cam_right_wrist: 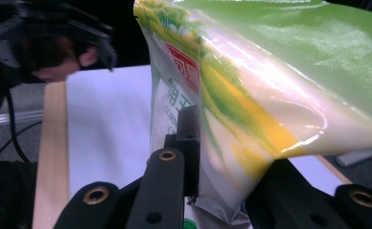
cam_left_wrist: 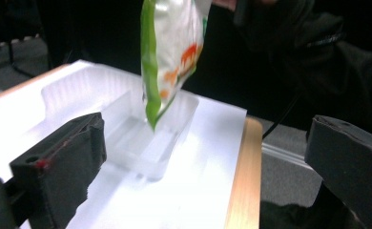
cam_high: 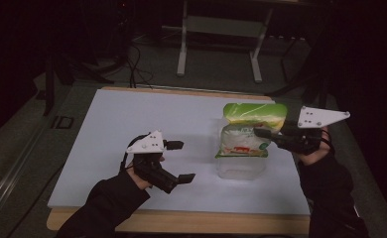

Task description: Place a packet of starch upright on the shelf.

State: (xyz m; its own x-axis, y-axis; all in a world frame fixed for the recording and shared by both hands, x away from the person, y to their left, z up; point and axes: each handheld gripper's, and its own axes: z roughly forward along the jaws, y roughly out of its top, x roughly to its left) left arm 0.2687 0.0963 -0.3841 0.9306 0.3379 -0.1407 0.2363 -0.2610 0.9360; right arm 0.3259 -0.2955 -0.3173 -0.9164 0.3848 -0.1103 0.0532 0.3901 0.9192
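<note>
A green, yellow and white snack bag (cam_high: 246, 130) hangs upright over a clear plastic container (cam_high: 241, 168) on the right part of the white table top (cam_high: 132, 114). My right gripper (cam_high: 259, 133) is shut on the bag's side, reaching in from the right; in the right gripper view the bag (cam_right_wrist: 270, 81) is pinched between the jaws of that gripper (cam_right_wrist: 227, 188). My left gripper (cam_high: 181, 161) stands open to the left of the container, with nothing between its jaws. In the left gripper view, past the wide jaws of the left gripper (cam_left_wrist: 203, 162), the bag's (cam_left_wrist: 172, 52) lower corner dips into the container (cam_left_wrist: 150, 140).
The table's wooden front edge (cam_high: 181, 220) runs along the near side. Beyond the table a metal stand (cam_high: 221, 29) and cables (cam_high: 134, 64) sit on the dark floor. Bare white surface lies left of and behind the left gripper.
</note>
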